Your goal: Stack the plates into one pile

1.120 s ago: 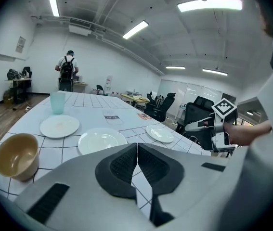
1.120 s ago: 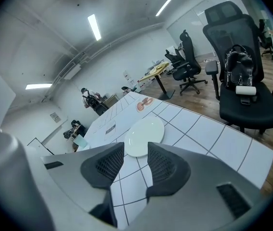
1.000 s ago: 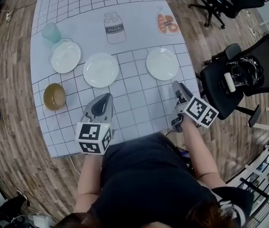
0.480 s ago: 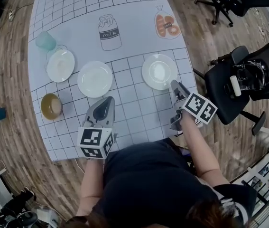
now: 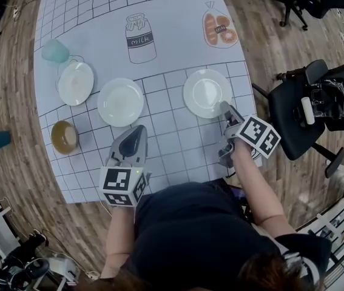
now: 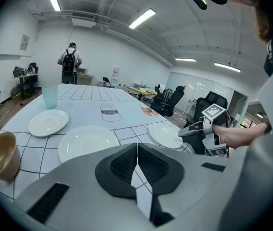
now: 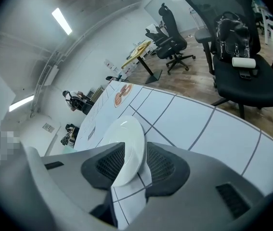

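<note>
White grid-clothed desk (image 5: 172,41): nothing stacked yet. The round white plate (image 5: 207,93) lies by the desk's right edge. The right gripper (image 5: 224,106) has come down to its near rim, fingers spread astride it, not pinching. Left gripper (image 5: 137,130): fingers pressed together, empty. We judge the first lift imminent.

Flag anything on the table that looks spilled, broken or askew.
Nothing stands out. The left plate, middle plate and right plate lie flat and apart; the bowl and cup stand upright; nothing is spilled. The right tongs straddle the right plate's near rim.
</note>
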### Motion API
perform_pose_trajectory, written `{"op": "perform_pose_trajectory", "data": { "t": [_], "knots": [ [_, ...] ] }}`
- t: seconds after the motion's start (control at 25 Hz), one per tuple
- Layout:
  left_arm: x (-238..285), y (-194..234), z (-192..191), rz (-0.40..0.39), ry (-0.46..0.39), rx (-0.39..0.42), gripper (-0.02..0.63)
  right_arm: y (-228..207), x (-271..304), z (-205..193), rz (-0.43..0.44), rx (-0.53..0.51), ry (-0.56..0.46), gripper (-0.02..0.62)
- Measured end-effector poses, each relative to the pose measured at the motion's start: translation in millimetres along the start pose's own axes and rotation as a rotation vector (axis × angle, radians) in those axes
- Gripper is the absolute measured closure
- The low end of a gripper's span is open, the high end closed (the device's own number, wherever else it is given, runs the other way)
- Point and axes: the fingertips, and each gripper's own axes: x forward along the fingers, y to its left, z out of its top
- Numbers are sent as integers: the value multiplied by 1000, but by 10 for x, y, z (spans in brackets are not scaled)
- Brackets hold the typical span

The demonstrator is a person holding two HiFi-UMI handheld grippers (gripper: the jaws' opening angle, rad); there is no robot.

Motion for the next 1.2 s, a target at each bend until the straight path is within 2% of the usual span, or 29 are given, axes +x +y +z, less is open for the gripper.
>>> {"op": "perform_pose_trajectory", "data": {
  "t": [0.2,0.36,0.56,0.68,1.04,1.2],
  "knots": [
    [40,12,12,9,3,-4,578,18,49,2,18,26,16,457],
    [66,-35,7,9,10,1,578,21,82,4,27,6,28,464],
    [62,-47,-2,29,13,13,578,-14,115,-2,11,-7,43,532],
    [47,-35,-18,46,15,9,578,-3,125,-7,24,-2,56,535],
    [-40,-96,-25,94,1,4,578,132,49,98,155,54,22,555],
    [-89,-156,-24,115,-13,26,578,171,24,142,218,69,11,561]
  ]
}}
